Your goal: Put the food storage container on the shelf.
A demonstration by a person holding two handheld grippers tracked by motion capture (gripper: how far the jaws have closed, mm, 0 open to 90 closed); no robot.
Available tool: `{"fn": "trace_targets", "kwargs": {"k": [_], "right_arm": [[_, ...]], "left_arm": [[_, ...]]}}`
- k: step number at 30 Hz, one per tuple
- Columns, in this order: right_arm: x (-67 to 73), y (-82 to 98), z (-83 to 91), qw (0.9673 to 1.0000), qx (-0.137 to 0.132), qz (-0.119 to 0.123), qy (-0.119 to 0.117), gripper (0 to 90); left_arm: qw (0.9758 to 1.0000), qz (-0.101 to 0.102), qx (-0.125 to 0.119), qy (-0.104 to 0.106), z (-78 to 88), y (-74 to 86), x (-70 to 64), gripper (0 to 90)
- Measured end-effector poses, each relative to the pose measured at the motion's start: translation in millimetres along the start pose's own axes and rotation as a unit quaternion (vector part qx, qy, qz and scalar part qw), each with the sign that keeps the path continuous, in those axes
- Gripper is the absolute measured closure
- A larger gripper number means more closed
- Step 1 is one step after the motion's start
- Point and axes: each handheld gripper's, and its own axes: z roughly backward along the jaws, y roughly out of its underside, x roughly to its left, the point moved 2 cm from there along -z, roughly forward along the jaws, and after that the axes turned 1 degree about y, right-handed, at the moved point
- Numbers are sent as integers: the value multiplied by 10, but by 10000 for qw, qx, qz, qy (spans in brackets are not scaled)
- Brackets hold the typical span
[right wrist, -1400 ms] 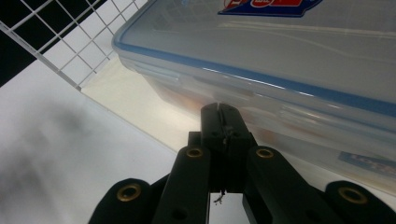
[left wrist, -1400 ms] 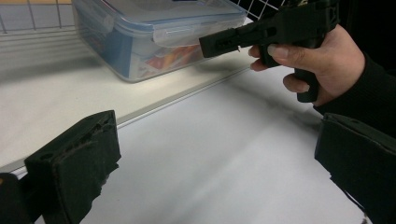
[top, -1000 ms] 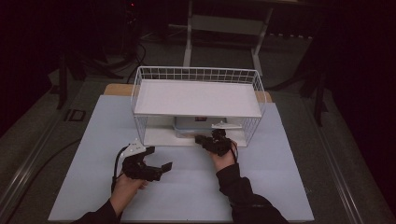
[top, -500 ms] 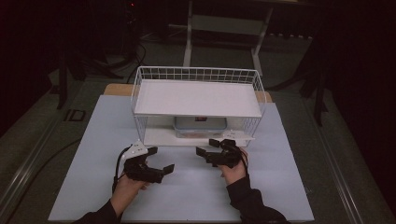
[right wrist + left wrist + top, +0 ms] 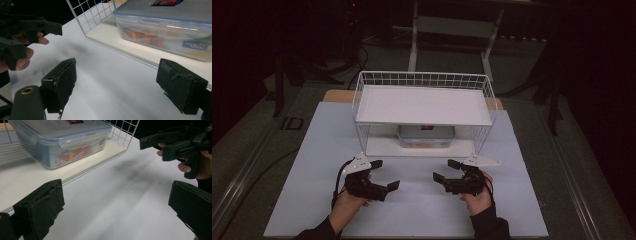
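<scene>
A clear plastic food box (image 5: 426, 136) with a bluish lid and colourful contents stands on the lower shelf of a white wire rack (image 5: 424, 105). My right gripper (image 5: 444, 170) hovers over the white table in front of the rack, a short way back from the box. Its jaws have just been opening and stand wide with nothing between them. My left gripper (image 5: 385, 174) is open and empty, front left of the rack. The box (image 5: 60, 142) is ahead of the left gripper (image 5: 116, 207) and the box (image 5: 170, 27) is past the right gripper (image 5: 121, 85).
The rack's flat upper shelf (image 5: 424, 102) overhangs the box. The white table cover (image 5: 512, 200) spreads around both hands. A metal stand (image 5: 452, 30) and a dark floor lie behind the table. The two grippers face each other across a gap.
My right gripper has drawn back from the box at the rack's lower shelf toward the person, and its jaws have opened. The left gripper has stayed in place.
</scene>
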Motion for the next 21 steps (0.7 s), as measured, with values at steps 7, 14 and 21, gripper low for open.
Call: {"fn": "trace_targets", "kwargs": {"k": [7, 14, 21], "right_arm": [[-19, 128, 194, 9998, 44, 97, 181, 163], [-58, 301, 347, 9994, 214, 55, 249, 164], [-128, 363, 419, 9986, 280, 26, 459, 165]], "left_arm": [[10000, -19, -8, -9, 18, 12, -3, 2], [10000, -43, -11, -7, 7, 19, -7, 2], [9999, -108, 33, 38, -22, 33, -25, 2]]}}
